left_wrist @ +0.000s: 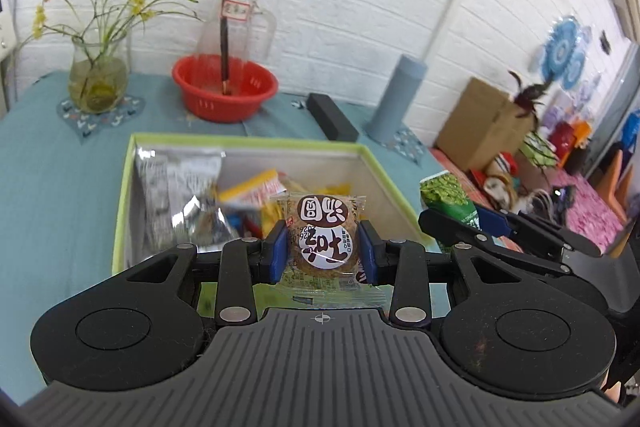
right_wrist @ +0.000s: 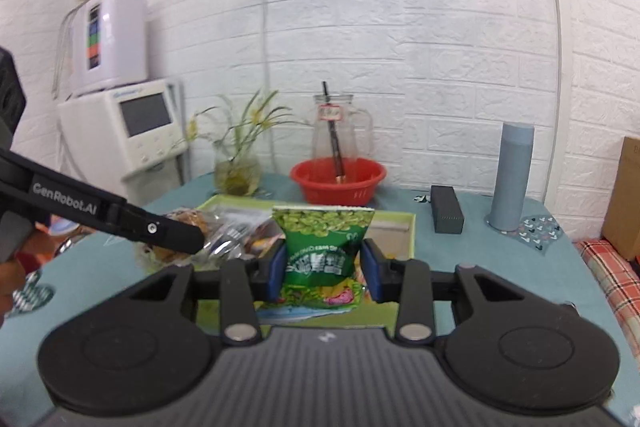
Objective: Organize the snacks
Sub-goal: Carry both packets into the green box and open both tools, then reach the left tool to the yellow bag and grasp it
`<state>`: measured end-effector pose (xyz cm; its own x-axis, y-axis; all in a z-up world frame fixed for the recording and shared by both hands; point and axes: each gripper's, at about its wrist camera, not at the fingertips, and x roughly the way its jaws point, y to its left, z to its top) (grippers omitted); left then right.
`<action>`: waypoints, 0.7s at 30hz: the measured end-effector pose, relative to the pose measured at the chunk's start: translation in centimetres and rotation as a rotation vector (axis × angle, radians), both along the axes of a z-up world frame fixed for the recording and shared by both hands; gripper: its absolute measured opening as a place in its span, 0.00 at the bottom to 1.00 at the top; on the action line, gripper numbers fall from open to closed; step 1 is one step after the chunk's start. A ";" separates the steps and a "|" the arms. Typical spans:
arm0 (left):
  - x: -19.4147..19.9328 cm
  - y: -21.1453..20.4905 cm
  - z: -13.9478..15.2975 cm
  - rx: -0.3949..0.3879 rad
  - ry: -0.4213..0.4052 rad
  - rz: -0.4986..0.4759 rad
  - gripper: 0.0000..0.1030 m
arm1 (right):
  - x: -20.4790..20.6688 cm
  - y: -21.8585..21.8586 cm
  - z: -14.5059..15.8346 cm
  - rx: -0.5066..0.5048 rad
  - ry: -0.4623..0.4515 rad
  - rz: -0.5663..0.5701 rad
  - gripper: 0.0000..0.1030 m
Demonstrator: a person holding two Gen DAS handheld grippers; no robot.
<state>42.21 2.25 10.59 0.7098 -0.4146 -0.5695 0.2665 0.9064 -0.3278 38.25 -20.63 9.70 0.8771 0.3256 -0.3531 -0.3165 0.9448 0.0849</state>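
My left gripper is shut on a clear packet with a round brown cake and holds it over the near edge of the green-rimmed box. The box holds several snack packets, among them a silver bag and yellow packets. My right gripper is shut on a green pea snack bag, upright, just before the same box. In the left wrist view the right gripper and its green bag are at the box's right side. In the right wrist view the left gripper's finger reaches over the box from the left.
On the teal tablecloth behind the box stand a red basin with a glass jug, a plant vase, a black block and a grey cylinder. A cardboard box and clutter lie at the right.
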 end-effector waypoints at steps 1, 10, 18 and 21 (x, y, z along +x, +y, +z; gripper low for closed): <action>1.5 -0.1 -0.3 0.008 0.006 0.019 0.14 | 1.6 0.0 -0.4 0.013 0.015 -0.008 0.38; 7.8 -0.5 -4.2 0.040 0.053 0.058 0.23 | 8.4 1.3 -4.2 -0.033 0.099 0.009 0.68; 1.2 0.2 0.3 0.062 -0.148 0.083 0.63 | 4.8 0.4 -0.4 -0.003 -0.040 -0.003 0.90; -2.5 0.6 0.9 0.081 -0.186 0.083 0.66 | 3.3 0.7 0.7 0.002 -0.072 0.021 0.90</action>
